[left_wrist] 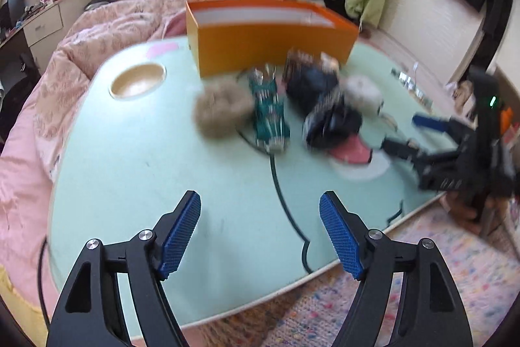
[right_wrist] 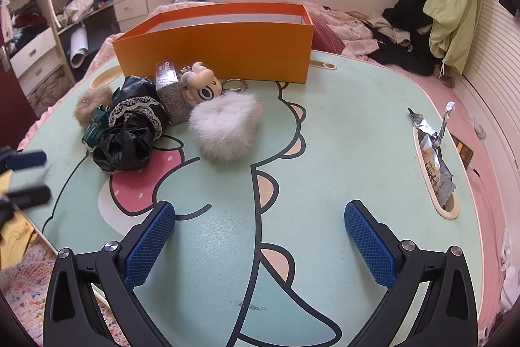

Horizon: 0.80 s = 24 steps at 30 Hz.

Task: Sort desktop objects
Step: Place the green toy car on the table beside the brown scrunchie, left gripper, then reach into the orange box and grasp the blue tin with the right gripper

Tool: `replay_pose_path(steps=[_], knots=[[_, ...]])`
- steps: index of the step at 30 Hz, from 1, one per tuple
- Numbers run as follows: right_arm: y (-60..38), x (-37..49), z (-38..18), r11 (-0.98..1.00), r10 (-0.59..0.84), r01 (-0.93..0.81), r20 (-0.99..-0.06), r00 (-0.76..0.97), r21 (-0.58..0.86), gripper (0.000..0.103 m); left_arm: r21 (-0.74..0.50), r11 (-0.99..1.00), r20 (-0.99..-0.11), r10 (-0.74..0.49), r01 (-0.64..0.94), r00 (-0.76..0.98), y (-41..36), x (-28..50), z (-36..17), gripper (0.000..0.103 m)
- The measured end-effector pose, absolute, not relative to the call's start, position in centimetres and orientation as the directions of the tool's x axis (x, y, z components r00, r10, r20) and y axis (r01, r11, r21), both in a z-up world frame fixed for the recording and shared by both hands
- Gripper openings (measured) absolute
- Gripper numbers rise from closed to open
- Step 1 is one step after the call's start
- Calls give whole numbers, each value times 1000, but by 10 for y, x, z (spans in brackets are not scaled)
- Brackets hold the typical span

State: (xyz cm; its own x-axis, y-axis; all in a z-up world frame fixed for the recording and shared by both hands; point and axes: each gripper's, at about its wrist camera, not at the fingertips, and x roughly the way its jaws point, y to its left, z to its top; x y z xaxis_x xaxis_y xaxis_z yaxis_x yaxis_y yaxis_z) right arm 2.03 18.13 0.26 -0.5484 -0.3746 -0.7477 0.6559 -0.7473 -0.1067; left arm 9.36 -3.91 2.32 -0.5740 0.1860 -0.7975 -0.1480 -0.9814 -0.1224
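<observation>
An open orange box [right_wrist: 214, 51] stands at the far side of the mint cartoon-print table [right_wrist: 341, 152]. In front of it lies a cluster: a brown fur ball [right_wrist: 91, 103], a green hair clip [right_wrist: 94, 126], black lace scrunchies [right_wrist: 133, 126], a small printed box [right_wrist: 170, 90], a toy keychain figure [right_wrist: 203, 85] and a white fluffy scrunchie [right_wrist: 224, 129]. My left gripper [left_wrist: 260, 195] is open over bare table, short of the brown fur ball [left_wrist: 222, 108] and hair clip [left_wrist: 269, 113]. My right gripper [right_wrist: 260, 205] is open and empty, nearer than the cluster.
A snack packet [right_wrist: 435, 165] and torn foil sit in a slot at the table's right edge. A round recess [left_wrist: 138, 80] lies at the table's far left. A pink quilt [left_wrist: 39, 106] surrounds the table, with a speckled rug [left_wrist: 422, 282] below its near edge.
</observation>
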Motion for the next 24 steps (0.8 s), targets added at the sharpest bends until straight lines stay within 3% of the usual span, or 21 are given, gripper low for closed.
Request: replay_pose_path(steps=[3,4,14,15,17,21,22,24], knots=[[184,21,4,-749,-373,654,-748,-549,-107,103,-11,-989,-768,103,-148,-632,-23,96,11,90],[184,22,4,-749,-372,654,-748,-549,-107,103,-14,-988,-755,112,-154,-646,-18,93,7,103],[181,20,7,-741,-357,663,-771,-527,-110,103,-19,-991,-724,106,-135,-681,-18,74,3,103],[178,17,10,-733,-359,672,-782,-509,-100,98,-20,-991,-723,106,-133,-683,-19,74,3,103],[171,13,28,-719,-392,692,-783,-483,-67,93,-19,-991,-719,106,-132,-687,-19,75,2,103],[143,-11,96,-698,-464,716,-751,-470,-17,92,-22,-991,-715,110,-134,-691,-18,74,1,103],[132,-23,111,-698,-466,716,-761,-452,2,90,-22,-991,-714,109,-134,-691,-17,74,1,103],[108,-48,127,-697,-449,717,-796,-407,26,70,-21,-991,-714,109,-134,-692,-17,74,1,103]])
